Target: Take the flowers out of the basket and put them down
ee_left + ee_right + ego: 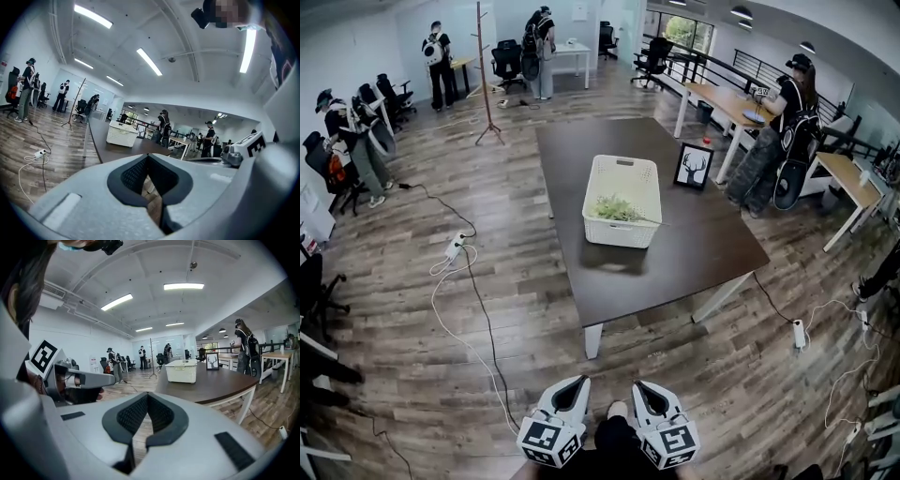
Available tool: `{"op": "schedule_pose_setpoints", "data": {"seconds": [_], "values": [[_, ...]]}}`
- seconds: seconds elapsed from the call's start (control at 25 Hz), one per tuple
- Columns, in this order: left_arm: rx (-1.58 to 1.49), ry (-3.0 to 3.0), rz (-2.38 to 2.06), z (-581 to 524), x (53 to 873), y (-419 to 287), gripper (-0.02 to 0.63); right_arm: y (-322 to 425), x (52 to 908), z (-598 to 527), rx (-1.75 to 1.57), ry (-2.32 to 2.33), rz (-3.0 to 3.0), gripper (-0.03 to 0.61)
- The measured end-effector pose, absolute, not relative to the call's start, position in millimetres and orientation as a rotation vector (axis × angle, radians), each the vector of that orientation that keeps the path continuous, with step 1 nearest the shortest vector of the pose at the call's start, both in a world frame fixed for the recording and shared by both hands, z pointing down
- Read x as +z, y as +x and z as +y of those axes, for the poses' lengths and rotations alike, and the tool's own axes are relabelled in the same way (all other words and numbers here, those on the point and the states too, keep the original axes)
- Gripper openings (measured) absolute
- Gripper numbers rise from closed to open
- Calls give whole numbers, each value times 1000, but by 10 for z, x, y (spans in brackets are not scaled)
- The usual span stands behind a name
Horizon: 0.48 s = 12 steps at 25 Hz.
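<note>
The green flowers (617, 208) lie inside the white basket (622, 165) at the frame's centre, on the dark surface (703, 253) near a deer picture (694, 167). At the bottom edge, well apart from the surface, the left gripper (577, 382) and right gripper (641, 386) both have their jaws together, with nothing between them.

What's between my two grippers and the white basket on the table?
Head view: from left gripper and right gripper, only wood floor, then bare dark table, up to the basket.

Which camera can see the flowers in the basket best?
The head view: it looks down into the white basket, so the green flowers show. Both gripper views see only the basket's side; the flowers are hidden.
</note>
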<state>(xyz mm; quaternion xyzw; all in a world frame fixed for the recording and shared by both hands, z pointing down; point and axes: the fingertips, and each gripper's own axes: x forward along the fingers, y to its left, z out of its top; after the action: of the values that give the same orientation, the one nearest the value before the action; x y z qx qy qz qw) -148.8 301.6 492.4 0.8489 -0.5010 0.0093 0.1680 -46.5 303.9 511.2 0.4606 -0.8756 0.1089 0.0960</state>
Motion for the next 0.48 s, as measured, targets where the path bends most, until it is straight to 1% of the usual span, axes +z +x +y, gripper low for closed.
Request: {"op": "schedule_pose_setpoints", "data": {"seconds": [0.48], "values": [[10,2416,-1449,2265,4899,-887,9,48,5118,2227,303,1291,-2630,6]]}}
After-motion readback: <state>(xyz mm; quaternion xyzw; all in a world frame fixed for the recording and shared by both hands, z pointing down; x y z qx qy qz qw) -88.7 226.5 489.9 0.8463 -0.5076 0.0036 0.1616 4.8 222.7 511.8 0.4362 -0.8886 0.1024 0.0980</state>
